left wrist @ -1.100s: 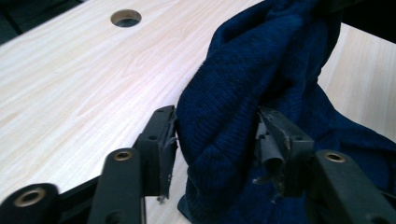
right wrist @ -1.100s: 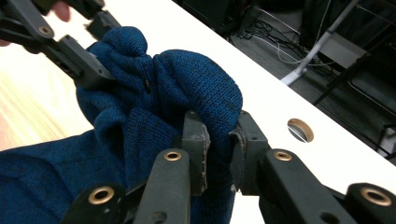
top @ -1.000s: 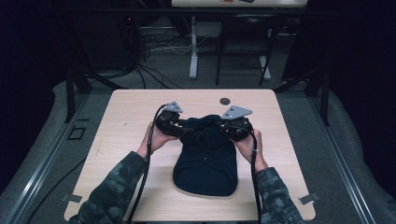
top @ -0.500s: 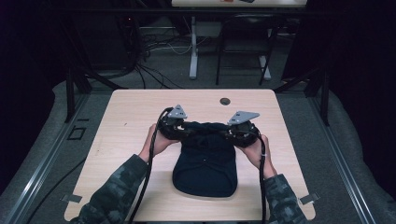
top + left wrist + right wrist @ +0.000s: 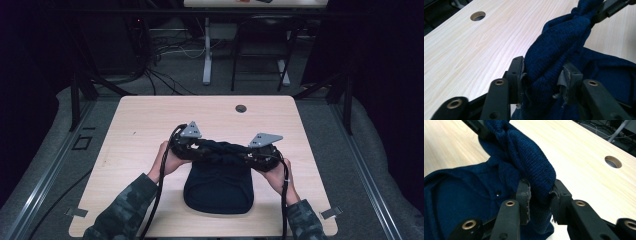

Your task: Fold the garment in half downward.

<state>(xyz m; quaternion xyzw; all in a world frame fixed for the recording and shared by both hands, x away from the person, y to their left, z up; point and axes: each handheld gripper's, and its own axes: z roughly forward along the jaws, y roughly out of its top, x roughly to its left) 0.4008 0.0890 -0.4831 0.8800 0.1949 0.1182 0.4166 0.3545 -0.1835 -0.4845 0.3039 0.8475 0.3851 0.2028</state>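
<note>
Where the dark blue knit garment (image 5: 218, 180) lies on the near half of the light wooden table (image 5: 140, 120), its far edge is bunched up and stretched between the two grippers, while the rest spreads flat toward six o'clock in a rounded shape. In the left gripper view the left gripper (image 5: 544, 80) has its jaws pressed in on a thick fold of the knit (image 5: 556, 42), so it is clamped on the cloth with only the fabric's thickness between the pads. In the right gripper view the right gripper (image 5: 540, 192) pinches a similar fold (image 5: 529, 157) the same way, jaws drawn in tight against it.

From the high view, the left gripper (image 5: 186, 145) sits at about nine o'clock of the garment's top edge and the right gripper (image 5: 262, 152) at about three o'clock, each carrying its grey three-cornered plate. The left hand (image 5: 167, 160) and right hand (image 5: 277, 172) grasp the grippers from behind, forearms in camouflage-patterned sleeves (image 5: 120, 212) coming in from six o'clock and angling inward. A black cable trails from each gripper back along the arm.

A round hole (image 5: 241, 108) is cut into the tabletop at twelve o'clock, well apart from the garment. Beyond the table the room is dim: grey floor, loose cables (image 5: 160, 70), and the legs of another table (image 5: 207, 50) at twelve o'clock.
</note>
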